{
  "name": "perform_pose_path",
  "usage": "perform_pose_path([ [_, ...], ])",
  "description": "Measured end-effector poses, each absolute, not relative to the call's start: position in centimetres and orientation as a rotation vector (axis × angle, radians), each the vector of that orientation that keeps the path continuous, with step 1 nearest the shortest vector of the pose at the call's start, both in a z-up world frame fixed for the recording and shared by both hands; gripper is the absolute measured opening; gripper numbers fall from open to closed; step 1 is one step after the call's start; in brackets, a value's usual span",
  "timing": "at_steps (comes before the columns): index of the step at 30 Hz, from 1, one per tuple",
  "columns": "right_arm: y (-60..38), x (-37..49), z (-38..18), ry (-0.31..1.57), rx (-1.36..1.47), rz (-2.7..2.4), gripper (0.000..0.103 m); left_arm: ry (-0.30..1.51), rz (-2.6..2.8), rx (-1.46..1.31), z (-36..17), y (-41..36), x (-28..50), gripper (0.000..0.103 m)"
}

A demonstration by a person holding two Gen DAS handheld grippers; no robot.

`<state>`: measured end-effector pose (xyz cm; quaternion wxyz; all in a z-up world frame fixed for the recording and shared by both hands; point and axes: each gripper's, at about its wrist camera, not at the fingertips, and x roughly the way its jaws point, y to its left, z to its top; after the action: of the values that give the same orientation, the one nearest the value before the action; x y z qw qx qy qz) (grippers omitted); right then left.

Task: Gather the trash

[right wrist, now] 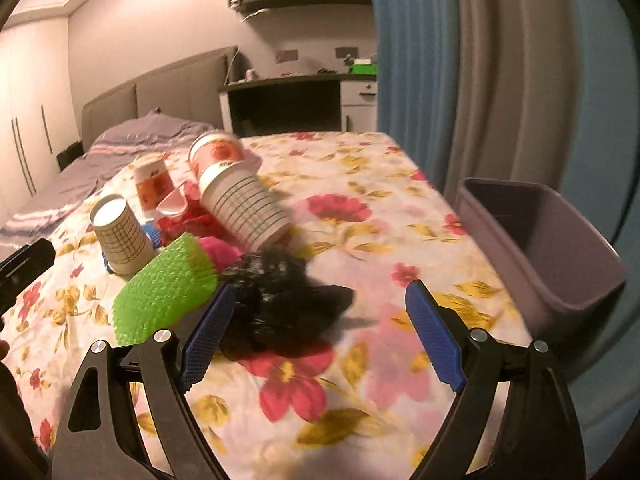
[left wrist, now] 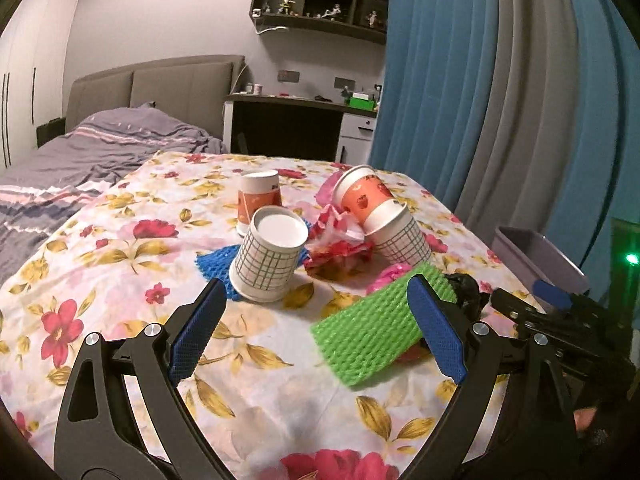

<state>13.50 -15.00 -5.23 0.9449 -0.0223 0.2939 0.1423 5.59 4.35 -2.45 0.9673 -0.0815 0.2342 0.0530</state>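
Trash lies on a floral tablecloth point(left wrist: 120, 264). An upturned grid-pattern paper cup point(left wrist: 268, 258) stands on a blue foam net point(left wrist: 214, 260). An orange cup point(left wrist: 260, 196) stands behind it. Two nested cups point(left wrist: 384, 216) lie tipped beside crumpled red-white paper point(left wrist: 340, 242). A green foam net point(left wrist: 368, 328) and a pink wad point(left wrist: 390, 276) lie nearer. My left gripper point(left wrist: 316, 328) is open and empty above the cloth, the green net by its right finger. My right gripper point(right wrist: 320, 336) is open, with a black crumpled bag point(right wrist: 280, 300) between its fingers, against the left one.
A grey-purple bin point(right wrist: 540, 248) stands at the table's right edge, also seen in the left wrist view point(left wrist: 536, 260). Blue and grey curtains point(left wrist: 480, 100) hang right behind it. A bed point(left wrist: 80, 160) and a desk point(left wrist: 300, 120) lie beyond the table.
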Motion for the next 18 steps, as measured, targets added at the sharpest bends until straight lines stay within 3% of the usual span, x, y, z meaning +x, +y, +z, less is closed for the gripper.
perform_pose_path([
  [3, -13.8, 14.5, -5.7, 0.622, -0.061, 0.307, 0.084, 0.498, 0.089, -0.167, -3.2, 4.3, 5.9, 0.09],
  [7, -12.7, 15.8, -6.8, 0.677, -0.076, 0.333, 0.073, 0.514, 0.063, -0.152, -3.7, 3.9, 6.2, 0.09],
  [10, -12.5, 16.3, -7.2, 0.718, -0.072, 0.358, 0.057, 0.521, 0.042, -0.136, -4.0, 3.5, 6.4, 0.09],
  [14, -12.9, 16.5, -7.6, 0.747, -0.041, 0.377, 0.025, 0.55, 0.009, -0.127, -4.6, 2.8, 7.1, 0.09],
  [18, -13.8, 15.8, -7.1, 0.71, -0.016, 0.357, 0.022, 0.575, -0.023, -0.116, -4.9, 2.2, 7.6, 0.09],
])
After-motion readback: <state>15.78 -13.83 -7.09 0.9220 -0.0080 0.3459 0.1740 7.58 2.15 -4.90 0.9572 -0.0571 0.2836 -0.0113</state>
